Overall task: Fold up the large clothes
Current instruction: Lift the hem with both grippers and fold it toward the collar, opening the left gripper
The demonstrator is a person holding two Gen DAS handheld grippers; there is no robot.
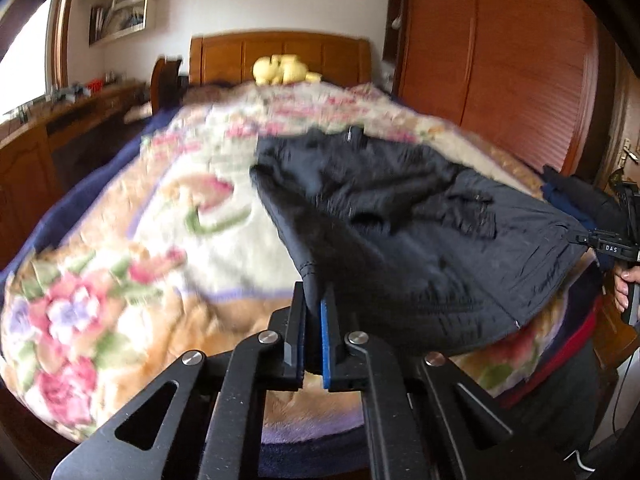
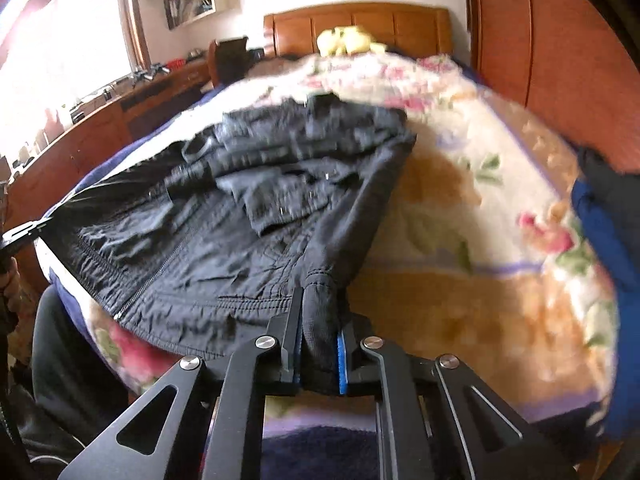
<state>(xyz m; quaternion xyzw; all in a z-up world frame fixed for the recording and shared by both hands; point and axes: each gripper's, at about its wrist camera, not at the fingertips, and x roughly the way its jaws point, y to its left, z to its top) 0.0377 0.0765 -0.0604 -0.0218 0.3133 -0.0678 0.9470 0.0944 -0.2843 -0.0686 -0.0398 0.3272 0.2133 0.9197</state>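
Observation:
A black jacket (image 1: pixel 400 216) lies crumpled on the floral blanket (image 1: pixel 140 240) of a bed, its near hem lifted off the blanket and stretched between my two grippers. My left gripper (image 1: pixel 314 292) is shut on the hem's left corner, with the cloth pinched between its pads. In the right wrist view, my right gripper (image 2: pixel 320 304) is shut on the other corner of the black jacket (image 2: pixel 248 216), a thick fold bunched between its fingers. Each gripper shows at the edge of the other's view: the right gripper (image 1: pixel 588 238) and the left gripper (image 2: pixel 28 230).
The blanket (image 2: pixel 480 240) covers the whole bed up to a wooden headboard (image 1: pixel 280 56) with a yellow plush toy (image 1: pixel 280 68). A tall wooden wardrobe (image 1: pixel 500 60) stands on the right and a low cabinet (image 1: pixel 40 140) on the left. A blue garment (image 2: pixel 600 220) lies at the bed's right edge.

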